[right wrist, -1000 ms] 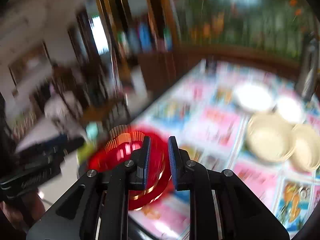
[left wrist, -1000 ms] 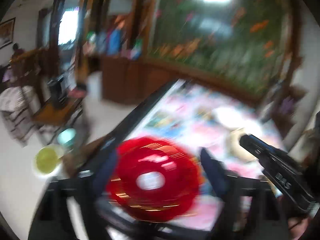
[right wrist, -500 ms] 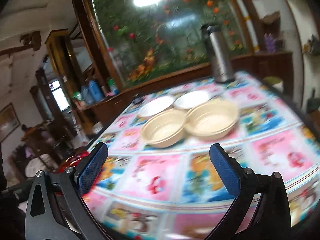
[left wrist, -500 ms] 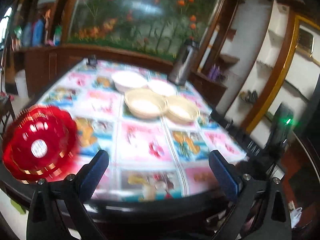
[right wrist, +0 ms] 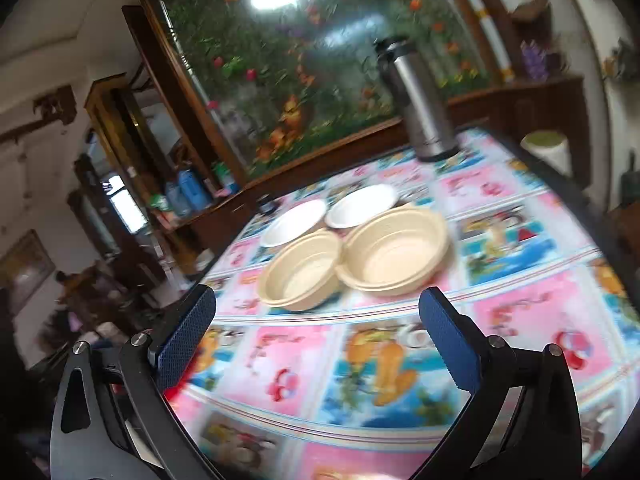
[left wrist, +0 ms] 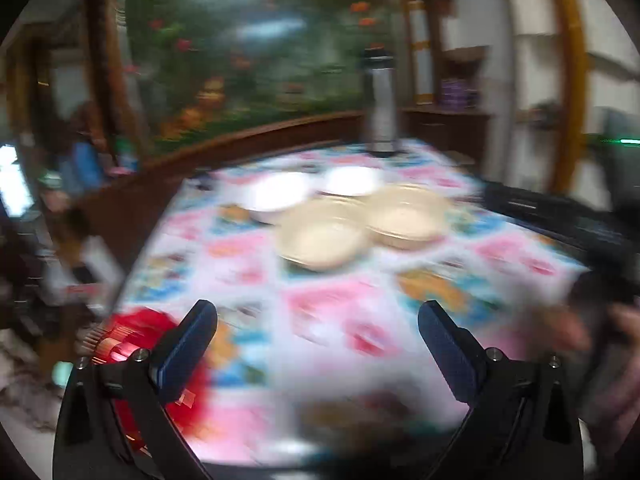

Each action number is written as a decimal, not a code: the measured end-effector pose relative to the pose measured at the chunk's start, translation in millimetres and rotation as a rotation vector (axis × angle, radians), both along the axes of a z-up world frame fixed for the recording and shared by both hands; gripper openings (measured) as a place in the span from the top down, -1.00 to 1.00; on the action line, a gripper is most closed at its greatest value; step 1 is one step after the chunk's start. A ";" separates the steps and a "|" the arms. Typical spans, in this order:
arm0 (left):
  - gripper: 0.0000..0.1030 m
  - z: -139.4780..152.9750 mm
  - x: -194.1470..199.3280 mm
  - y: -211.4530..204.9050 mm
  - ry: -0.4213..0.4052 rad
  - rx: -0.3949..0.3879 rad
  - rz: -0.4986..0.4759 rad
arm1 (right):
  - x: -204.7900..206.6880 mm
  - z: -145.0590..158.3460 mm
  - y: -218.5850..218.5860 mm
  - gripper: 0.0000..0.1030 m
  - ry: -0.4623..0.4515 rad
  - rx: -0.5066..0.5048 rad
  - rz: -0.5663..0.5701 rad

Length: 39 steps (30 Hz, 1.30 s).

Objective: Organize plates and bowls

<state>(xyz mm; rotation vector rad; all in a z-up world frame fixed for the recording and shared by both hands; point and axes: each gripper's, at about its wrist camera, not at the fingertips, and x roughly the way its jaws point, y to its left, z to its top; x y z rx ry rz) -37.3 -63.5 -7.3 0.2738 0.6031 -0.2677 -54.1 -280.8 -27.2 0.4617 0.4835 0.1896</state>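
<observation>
Two beige bowls, one on the left [right wrist: 302, 276] and one on the right [right wrist: 396, 254], sit side by side on the table, with two white plates, left [right wrist: 294, 222] and right [right wrist: 362, 205], just behind them. They also show, blurred, in the left wrist view: bowls [left wrist: 324, 234] [left wrist: 404, 216], plates [left wrist: 276, 196] [left wrist: 352, 180]. A red plate [left wrist: 132, 336] lies at the table's near left edge, partly behind my left finger. My left gripper [left wrist: 318, 348] is open and empty. My right gripper [right wrist: 318, 338] is open and empty, short of the bowls.
A steel thermos [right wrist: 420, 108] stands at the far side of the table with the cartoon-print cloth [right wrist: 520, 316]. A large flower picture and a wooden cabinet stand behind. The other gripper and a hand [left wrist: 580, 264] show at the right of the left wrist view.
One second ago my right gripper was shut at the red plate; it has opened and let it go. Both grippers have swung toward the bowls and white plates.
</observation>
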 end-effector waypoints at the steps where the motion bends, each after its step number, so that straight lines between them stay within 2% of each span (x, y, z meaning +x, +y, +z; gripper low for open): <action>1: -0.96 0.2 20.0 2.2 0.003 0.019 0.064 | 8.7 0.9 2.0 -0.99 0.014 0.029 0.037; 6: -0.96 -4.4 105.5 21.9 0.073 0.014 0.301 | 59.2 -6.7 16.2 -0.99 0.140 0.161 0.133; 8: -0.96 -12.4 132.1 30.3 0.129 -0.002 0.359 | 78.8 -15.8 23.3 -1.00 0.192 0.243 0.175; 12: -0.96 -35.1 177.4 44.5 0.320 -0.083 0.392 | 110.5 -43.2 35.7 -1.00 0.309 0.428 0.220; 14: -0.96 -44.5 192.6 48.5 0.364 -0.109 0.415 | 124.5 -58.0 36.9 -1.00 0.361 0.497 0.195; 17: -0.96 -51.8 203.6 48.5 0.383 -0.138 0.435 | 139.4 -74.1 36.7 -1.00 0.398 0.572 0.162; 20: -0.96 -59.6 212.2 39.8 0.400 -0.147 0.420 | 148.7 -82.6 39.5 -1.00 0.410 0.578 0.138; 26: -0.96 -68.5 219.2 17.5 0.385 -0.096 0.392 | 166.6 -84.9 41.9 -1.00 0.416 0.511 0.075; 32: -0.95 -81.0 228.0 7.9 0.392 -0.082 0.364 | 180.4 -97.3 32.5 -1.00 0.433 0.510 0.026; 39: -0.93 -89.0 232.8 6.6 0.374 -0.080 0.352 | 192.4 -101.2 36.5 -0.89 0.445 0.483 0.002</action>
